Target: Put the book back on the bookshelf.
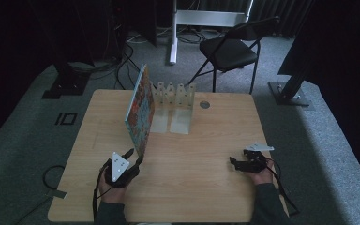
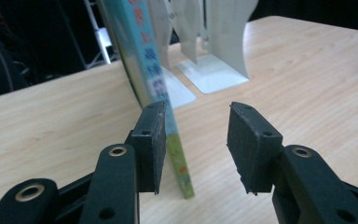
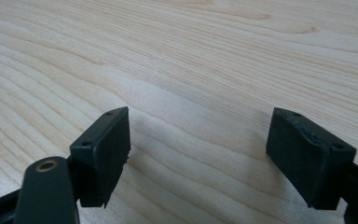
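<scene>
Two grippers: left point(image 2: 193, 144) jaws open beside one book point(image 2: 156, 79) | right point(image 3: 198, 156) jaws open | two bookends point(image 1: 174, 101)

A few characters are showing on the spine of the book point(image 2: 151, 65) in the left gripper view, printed in blue and dark strokes on a pale band, but they are coming out too blurred to be read. The book's cover point(image 1: 140, 110) in the high view is showing a busy coloured pattern with no legible words. Nothing else on the surface point(image 1: 206, 154) is carrying any readable text, label, number or sign.
</scene>
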Motion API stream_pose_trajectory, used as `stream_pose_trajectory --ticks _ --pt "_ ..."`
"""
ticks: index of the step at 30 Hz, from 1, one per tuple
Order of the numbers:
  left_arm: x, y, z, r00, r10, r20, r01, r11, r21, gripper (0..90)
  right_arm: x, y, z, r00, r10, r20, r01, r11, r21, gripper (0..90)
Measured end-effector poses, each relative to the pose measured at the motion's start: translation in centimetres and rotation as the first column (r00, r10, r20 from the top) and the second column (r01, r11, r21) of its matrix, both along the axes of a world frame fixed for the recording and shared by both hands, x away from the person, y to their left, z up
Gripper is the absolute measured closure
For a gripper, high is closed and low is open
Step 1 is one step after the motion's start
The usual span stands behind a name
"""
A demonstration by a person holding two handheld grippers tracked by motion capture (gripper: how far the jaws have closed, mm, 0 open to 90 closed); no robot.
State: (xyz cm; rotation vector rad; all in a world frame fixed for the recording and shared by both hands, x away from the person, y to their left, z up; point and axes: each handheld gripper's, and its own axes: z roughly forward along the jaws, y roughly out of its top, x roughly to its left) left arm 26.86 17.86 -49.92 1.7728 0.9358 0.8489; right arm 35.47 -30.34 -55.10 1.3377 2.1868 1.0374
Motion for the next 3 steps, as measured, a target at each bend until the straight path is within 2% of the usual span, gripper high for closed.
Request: stream_pose_trajectory --ticks 3 --pt "-0.1 -0.02 -0.25 0.9998 -0.014 -0.017 0.014 0.9999 0.003 57.0 0.01 -0.02 0.0 1.0 0.0 0.0 0.0 1.0 0.001 21.5"
